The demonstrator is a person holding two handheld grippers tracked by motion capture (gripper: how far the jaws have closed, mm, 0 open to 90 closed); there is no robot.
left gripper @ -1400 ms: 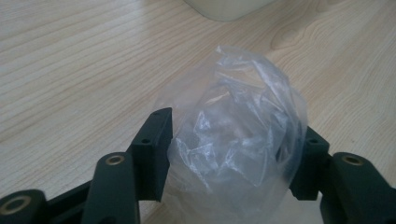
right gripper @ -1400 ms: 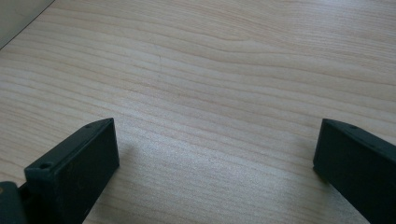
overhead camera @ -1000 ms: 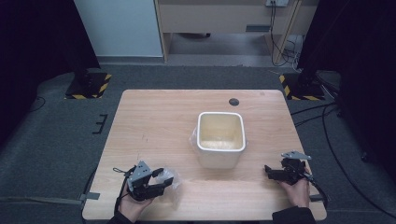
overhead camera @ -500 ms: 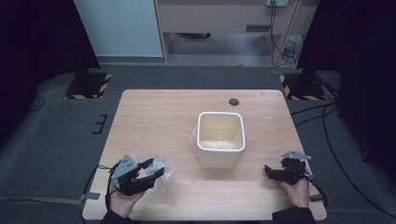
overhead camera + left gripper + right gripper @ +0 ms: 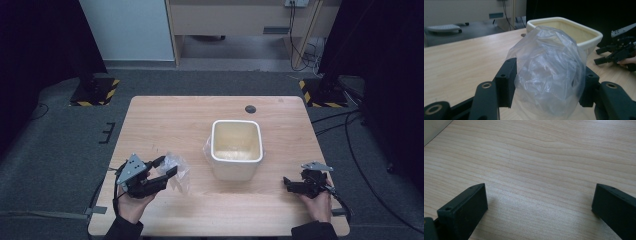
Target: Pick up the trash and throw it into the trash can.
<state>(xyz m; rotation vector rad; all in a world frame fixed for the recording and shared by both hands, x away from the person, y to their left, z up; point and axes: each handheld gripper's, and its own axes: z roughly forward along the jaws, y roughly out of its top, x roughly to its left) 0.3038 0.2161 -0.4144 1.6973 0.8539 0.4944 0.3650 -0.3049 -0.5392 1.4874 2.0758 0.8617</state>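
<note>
Left gripper (image 5: 167,167) at about 7 o'clock on the bench (image 5: 175,125) in the high view, carried in the left hand (image 5: 131,205), jaws clenched on a crumpled clear plastic bag (image 5: 177,170). Bag bunched between the two black jaws in the left gripper view (image 5: 549,75), bulging above and in front of them, lower edge hanging close over the wood. Cream square bin (image 5: 236,150) at the middle of the bench, at roughly 2 o'clock from the bag and near it but apart; more clear plastic tucked against the bin's left wall. Same bin seen behind the bag in the left gripper view (image 5: 584,37), open side up.

Right gripper (image 5: 289,182) at about 5 o'clock on the bench, held in the right hand (image 5: 317,202), pointing toward 9 o'clock, well apart from the bin's lower right corner. Jaws released, standing wide with only bare wood between them in the right gripper view (image 5: 539,202).

Small dark round spot (image 5: 250,109) on the bench at 12 o'clock, beyond the bin.
</note>
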